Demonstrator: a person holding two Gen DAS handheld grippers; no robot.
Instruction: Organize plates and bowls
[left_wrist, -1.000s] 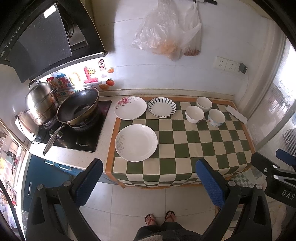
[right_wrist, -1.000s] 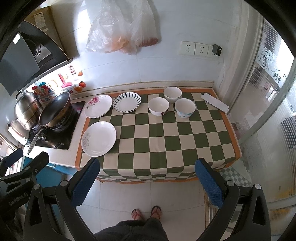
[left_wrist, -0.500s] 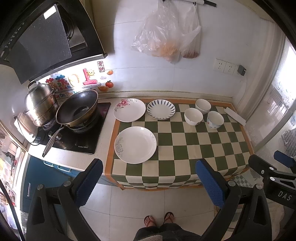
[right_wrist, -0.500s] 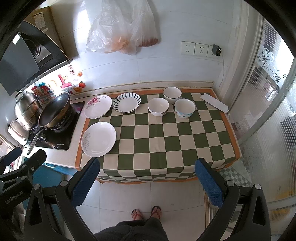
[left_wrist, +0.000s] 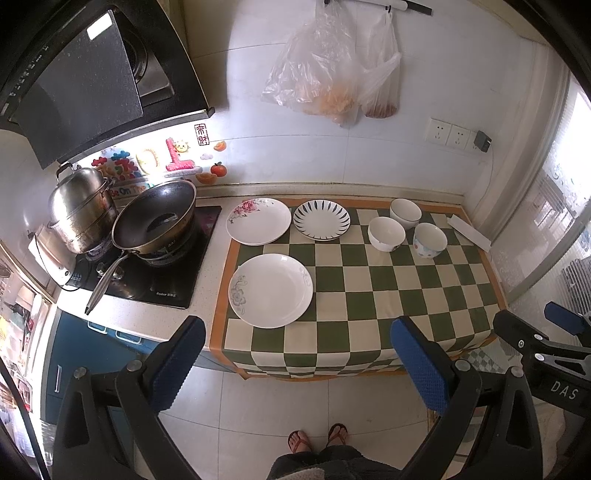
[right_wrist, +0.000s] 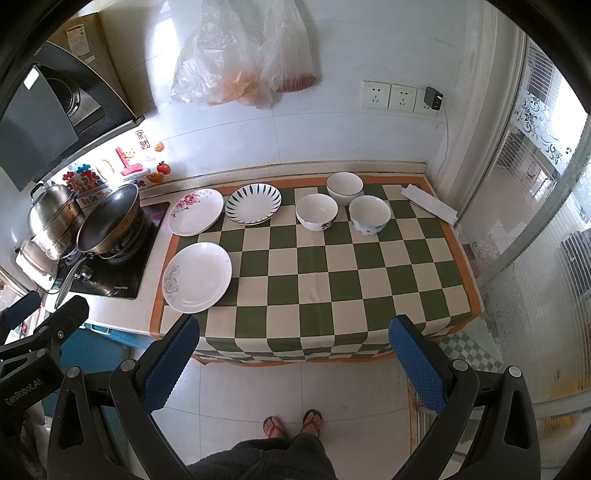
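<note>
— On the checked cloth, what?

— Three plates at the left end: large white plate nearest the front edge, rose-print plate behind it, half off the cloth beside the hob, striped plate just right of that, rims overlapping or touching.

— And bowls?

— Three, clustered toward the back right: plain bowl rearmost, flower-trimmed bowl in front to its left, blue-dotted bowl in front to its right. All upright, close together.

— Tongs?

— Left gripper spread wide, holding nothing, hovering above the floor short of the counter's front edge. Right gripper likewise spread wide, empty, same height, well apart from any dish.

— Anything else?

— Wok and steel pot on the hob; white strip at the cloth's far right corner.
</note>
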